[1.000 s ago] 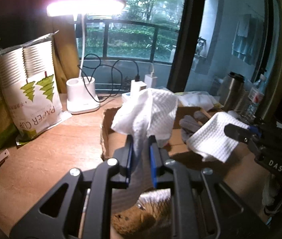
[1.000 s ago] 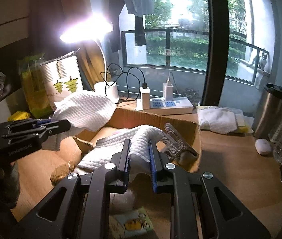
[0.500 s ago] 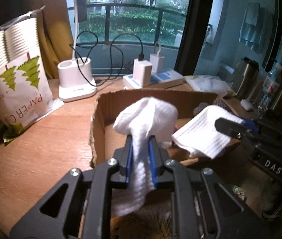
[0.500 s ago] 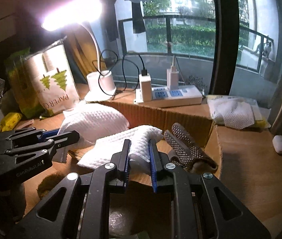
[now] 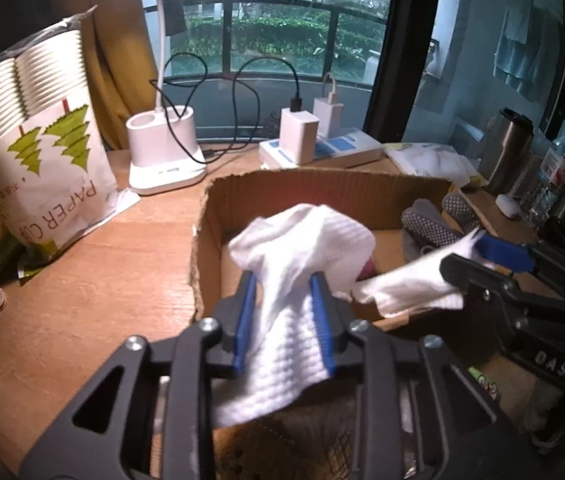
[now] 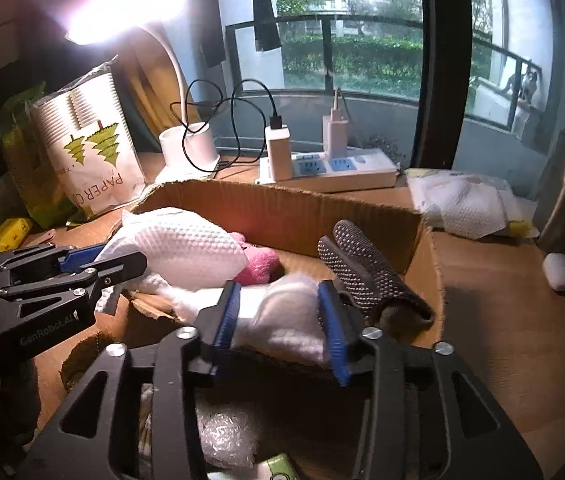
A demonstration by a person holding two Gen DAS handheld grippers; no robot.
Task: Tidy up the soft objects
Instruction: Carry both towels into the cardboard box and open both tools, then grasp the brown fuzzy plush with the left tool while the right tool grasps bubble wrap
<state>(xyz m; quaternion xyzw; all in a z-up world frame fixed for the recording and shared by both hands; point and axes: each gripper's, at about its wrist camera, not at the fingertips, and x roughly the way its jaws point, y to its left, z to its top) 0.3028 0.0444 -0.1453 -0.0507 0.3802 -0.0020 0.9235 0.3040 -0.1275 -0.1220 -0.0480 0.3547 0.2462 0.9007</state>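
A white waffle-weave cloth [image 5: 302, 264] stretches between both grippers over the front edge of an open cardboard box [image 5: 322, 196]. My left gripper [image 5: 284, 300] has its jaws parted, with one end of the cloth lying loose between them. My right gripper [image 6: 278, 312] also has its jaws parted, the other end of the cloth [image 6: 282, 316] resting between them. The right gripper shows in the left wrist view [image 5: 482, 264]; the left gripper shows in the right wrist view [image 6: 94, 264]. A grey dotted glove [image 6: 366, 272] and a pink plush [image 6: 256, 266] lie in the box [image 6: 282, 216].
A paper cup bag [image 5: 38, 152], a white lamp base [image 5: 164, 156] and a power strip [image 5: 322, 148] with chargers stand behind the box. A steel flask [image 5: 510, 148] and folded white cloths [image 6: 466, 204] are at the right. Bubble wrap [image 6: 222, 436] lies under my right gripper.
Both grippers have lowered toward the box and their jaws have opened from a tight pinch on the cloth. The cloth now sags over the box's front edge.
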